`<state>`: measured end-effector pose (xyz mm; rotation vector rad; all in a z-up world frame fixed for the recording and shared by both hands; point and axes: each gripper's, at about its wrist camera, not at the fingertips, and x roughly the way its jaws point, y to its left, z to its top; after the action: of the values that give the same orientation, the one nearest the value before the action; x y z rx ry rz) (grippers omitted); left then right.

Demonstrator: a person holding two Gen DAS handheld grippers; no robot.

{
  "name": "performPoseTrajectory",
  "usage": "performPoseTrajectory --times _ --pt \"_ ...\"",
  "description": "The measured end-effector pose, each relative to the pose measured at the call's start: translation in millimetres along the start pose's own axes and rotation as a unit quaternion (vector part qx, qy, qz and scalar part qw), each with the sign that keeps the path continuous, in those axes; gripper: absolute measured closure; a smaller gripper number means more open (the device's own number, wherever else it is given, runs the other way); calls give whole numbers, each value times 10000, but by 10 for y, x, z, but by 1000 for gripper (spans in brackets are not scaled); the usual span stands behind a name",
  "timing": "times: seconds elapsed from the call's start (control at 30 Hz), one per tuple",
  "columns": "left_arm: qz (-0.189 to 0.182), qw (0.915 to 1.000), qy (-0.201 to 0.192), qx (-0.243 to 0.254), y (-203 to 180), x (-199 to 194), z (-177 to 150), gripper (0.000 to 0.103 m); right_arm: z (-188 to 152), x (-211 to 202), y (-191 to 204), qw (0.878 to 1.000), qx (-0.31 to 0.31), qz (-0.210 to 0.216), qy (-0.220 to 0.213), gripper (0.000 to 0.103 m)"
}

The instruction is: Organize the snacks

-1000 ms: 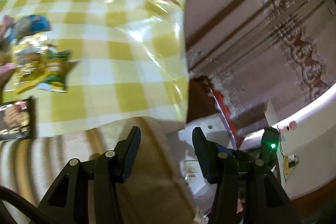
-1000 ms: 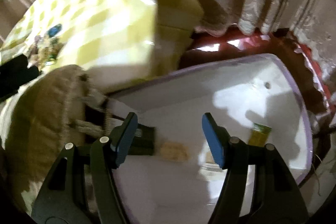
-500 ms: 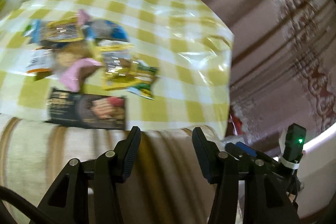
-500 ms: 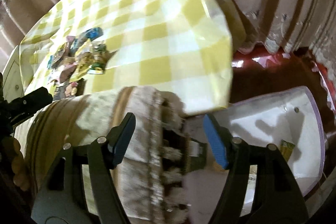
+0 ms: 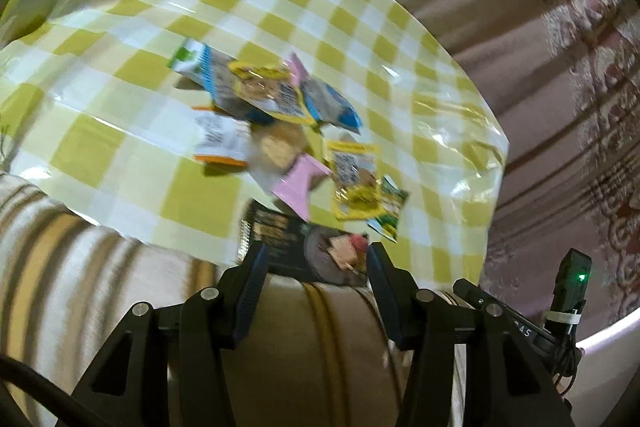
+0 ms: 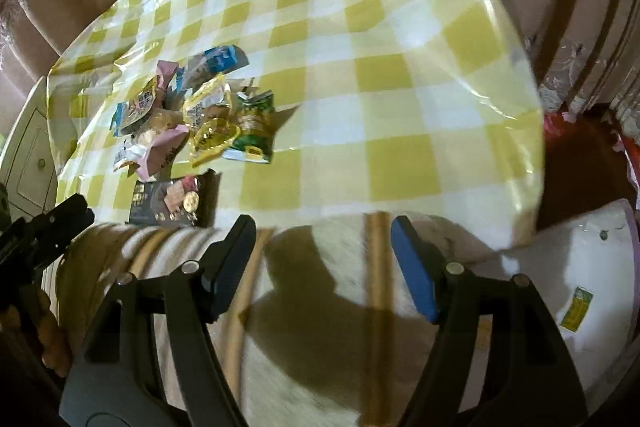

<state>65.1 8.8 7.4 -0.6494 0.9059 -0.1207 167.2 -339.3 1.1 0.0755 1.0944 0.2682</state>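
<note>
Well, I see a table with a yellow and white checked cloth. A pile of snack packets lies on it, close to the near edge. In the pile I can pick out a blue and white packet, a pink packet, a yellow packet and a white packet with an orange edge. A dark box lies flat just on my side of the pile, right at the edge of the cloth. A striped cream cover hangs below that edge, between me and the snacks. Brown curtains hang behind the table.

On the right, lower than the table, sits a white tub. A small yellow packet lies inside it.

My left gripper hangs over the striped cover, just in front of the dark box. Its jaws stand partly apart and nothing is between them. It touches nothing that I can see.

My right gripper hangs over the striped cover too, between the snacks and the tub. Its jaws have just been opening wider, and they hold nothing. In the right view, the left gripper shows at the left edge.
</note>
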Motion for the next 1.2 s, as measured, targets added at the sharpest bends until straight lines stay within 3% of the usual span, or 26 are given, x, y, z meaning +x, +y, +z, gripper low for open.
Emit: performPoseTrajectory --times 0.27,0.57,0.8,1.13,1.2 --pt "56 9998 -157 -118 163 75 234 51 292 309 282 9998 56 -178 64 30" --pt "205 9983 -528 -138 233 215 701 51 514 666 450 9990 -17 -390 211 30" --pt "364 9976 -582 -58 254 448 1033 51 643 825 537 9989 -68 -394 237 31" --pt "716 9966 -347 225 227 859 1287 51 759 1087 618 9983 -84 -350 452 40" --pt "881 9957 -213 209 253 963 1315 45 779 1133 633 9981 -94 -356 488 40"
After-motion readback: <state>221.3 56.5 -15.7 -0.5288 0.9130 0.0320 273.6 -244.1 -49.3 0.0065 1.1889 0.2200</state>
